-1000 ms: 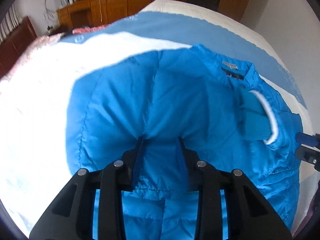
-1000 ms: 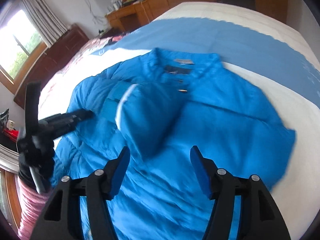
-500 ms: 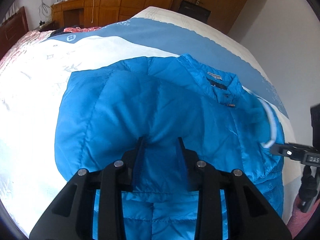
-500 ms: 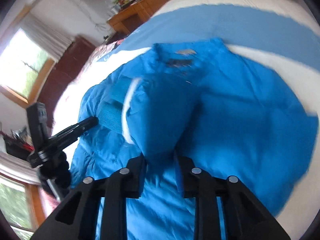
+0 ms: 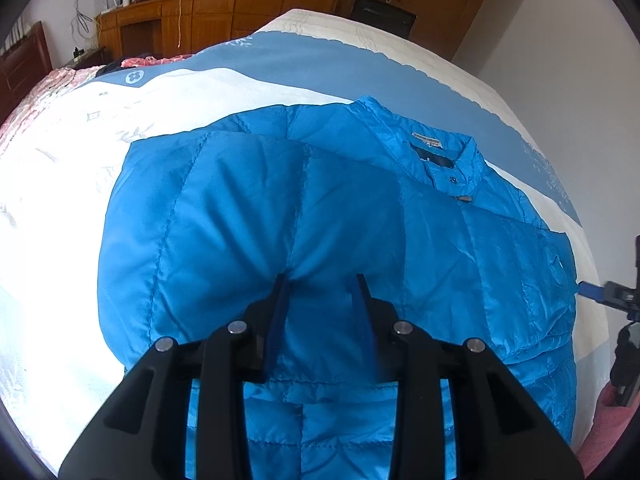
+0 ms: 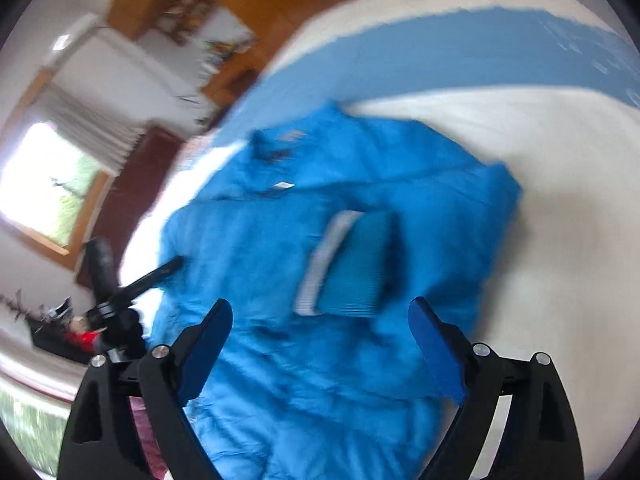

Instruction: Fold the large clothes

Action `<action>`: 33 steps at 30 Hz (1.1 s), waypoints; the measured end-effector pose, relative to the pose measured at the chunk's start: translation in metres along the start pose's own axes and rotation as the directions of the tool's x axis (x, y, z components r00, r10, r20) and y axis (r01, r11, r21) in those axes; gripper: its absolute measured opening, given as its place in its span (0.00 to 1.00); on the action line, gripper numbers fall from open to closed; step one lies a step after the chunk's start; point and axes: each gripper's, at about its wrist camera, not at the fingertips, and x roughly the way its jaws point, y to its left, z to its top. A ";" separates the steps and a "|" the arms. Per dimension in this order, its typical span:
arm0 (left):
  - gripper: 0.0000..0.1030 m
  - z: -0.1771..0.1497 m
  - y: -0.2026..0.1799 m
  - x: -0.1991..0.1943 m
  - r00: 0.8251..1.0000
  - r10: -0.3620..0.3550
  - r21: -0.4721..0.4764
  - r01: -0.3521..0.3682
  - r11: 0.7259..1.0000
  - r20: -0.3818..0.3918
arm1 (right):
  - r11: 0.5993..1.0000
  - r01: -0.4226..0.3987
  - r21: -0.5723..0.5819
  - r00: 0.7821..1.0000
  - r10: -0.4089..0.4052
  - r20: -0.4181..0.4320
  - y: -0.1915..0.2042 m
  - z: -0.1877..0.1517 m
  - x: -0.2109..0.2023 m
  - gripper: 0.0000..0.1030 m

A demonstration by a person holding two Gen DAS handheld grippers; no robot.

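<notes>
A bright blue quilted jacket (image 5: pixel 328 208) lies on the bed, collar at the far right. My left gripper (image 5: pixel 322 284) is shut on a fold of the jacket's left sleeve, held over the jacket's body. In the right wrist view the jacket (image 6: pixel 360 240) is blurred; its other sleeve lies across the front with the teal ribbed cuff (image 6: pixel 356 260) showing. My right gripper (image 6: pixel 320 316) is open and empty just above that cuff. The left gripper also shows in the right wrist view (image 6: pixel 160 272), and the right gripper's fingers show at the edge of the left wrist view (image 5: pixel 600 290).
The bed (image 5: pixel 72 184) has a white and blue cover. Wooden cabinets (image 5: pixel 224 4) and a desk stand beyond it. A pink blanket (image 5: pixel 44 92) lies at the far left edge. A window (image 6: pixel 52 184) is at the left in the right wrist view.
My right gripper has opened and let go of the right sleeve, which now lies across the jacket front, and has drawn back. My left gripper still holds the left sleeve fold.
</notes>
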 end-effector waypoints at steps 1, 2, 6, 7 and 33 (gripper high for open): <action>0.30 0.000 0.000 -0.001 1.000 0.000 0.001 0.000 1.000 0.003 | 1.000 0.009 0.017 1.000 -0.009 -0.007 -0.004 0.001 0.004 0.84; 0.30 0.000 -0.001 -0.002 1.000 0.001 0.003 -0.001 1.000 0.005 | 1.000 0.008 0.021 1.000 -0.008 -0.011 -0.006 0.001 0.009 0.84; 0.32 0.001 -0.002 -0.006 1.000 0.013 0.011 -0.014 1.000 0.017 | 0.999 0.038 0.012 0.999 -0.038 0.012 -0.004 0.008 0.015 0.62; 0.32 0.000 -0.002 -0.006 1.000 0.015 0.011 -0.015 1.000 0.016 | 0.999 0.052 0.006 0.999 -0.052 0.010 -0.002 0.011 0.018 0.55; 0.34 0.001 0.014 -0.007 0.999 0.037 -0.024 -0.037 0.999 0.025 | 0.987 0.162 -0.013 0.983 -0.160 0.094 -0.009 -0.017 -0.010 0.22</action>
